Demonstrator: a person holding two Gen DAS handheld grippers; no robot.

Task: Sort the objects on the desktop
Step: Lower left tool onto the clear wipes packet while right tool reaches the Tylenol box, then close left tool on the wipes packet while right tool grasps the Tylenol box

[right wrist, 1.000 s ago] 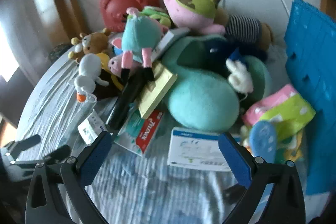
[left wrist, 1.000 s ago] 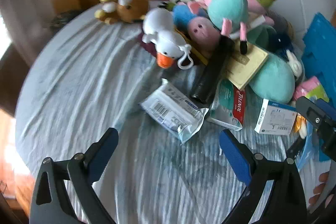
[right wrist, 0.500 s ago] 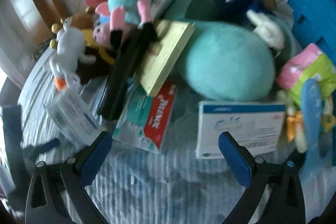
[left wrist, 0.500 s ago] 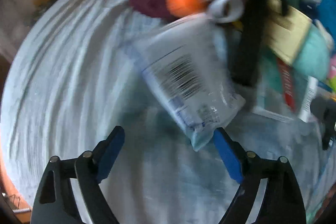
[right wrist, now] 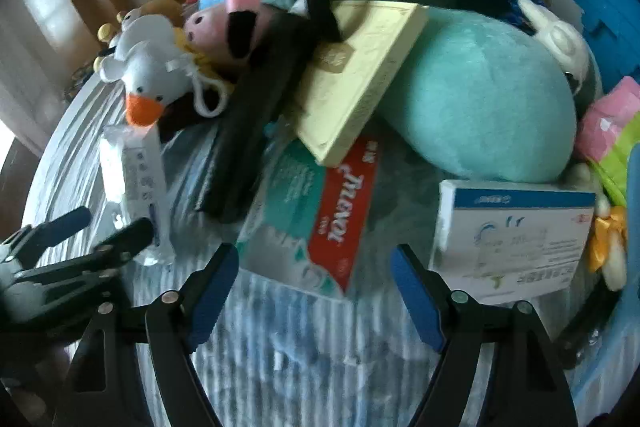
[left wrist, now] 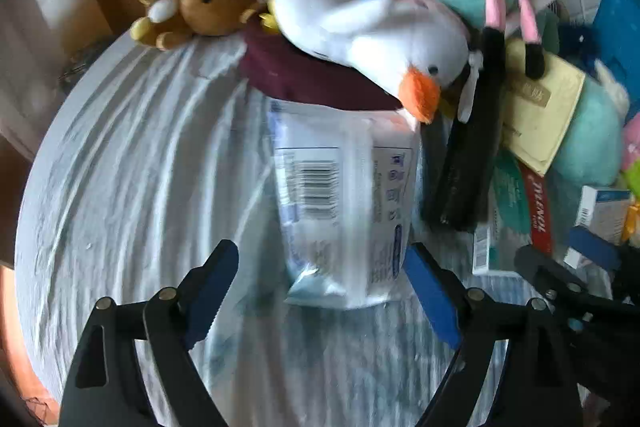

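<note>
A clear plastic pack with a barcode (left wrist: 344,203) lies on the striped cloth; it also shows in the right wrist view (right wrist: 134,183). My left gripper (left wrist: 324,291) is open, its blue pads either side of the pack's near end, not closed on it. My right gripper (right wrist: 316,291) is open just in front of a teal and red Tylenol box (right wrist: 312,215). A white and blue medicine box (right wrist: 512,239) lies to its right. A white duck plush (left wrist: 372,39) rests at the pack's far end.
A pile of plush toys fills the back: a brown bear (left wrist: 196,7), a large teal plush (right wrist: 480,99), a pink pig plush (right wrist: 224,19). A yellow box (right wrist: 360,75) and a long black case (right wrist: 256,131) lean on the pile. A blue crate (right wrist: 612,3) stands at right.
My left gripper has moved forward to the clear pack, which now lies between its open fingers. My right gripper has moved closer to the Tylenol box.
</note>
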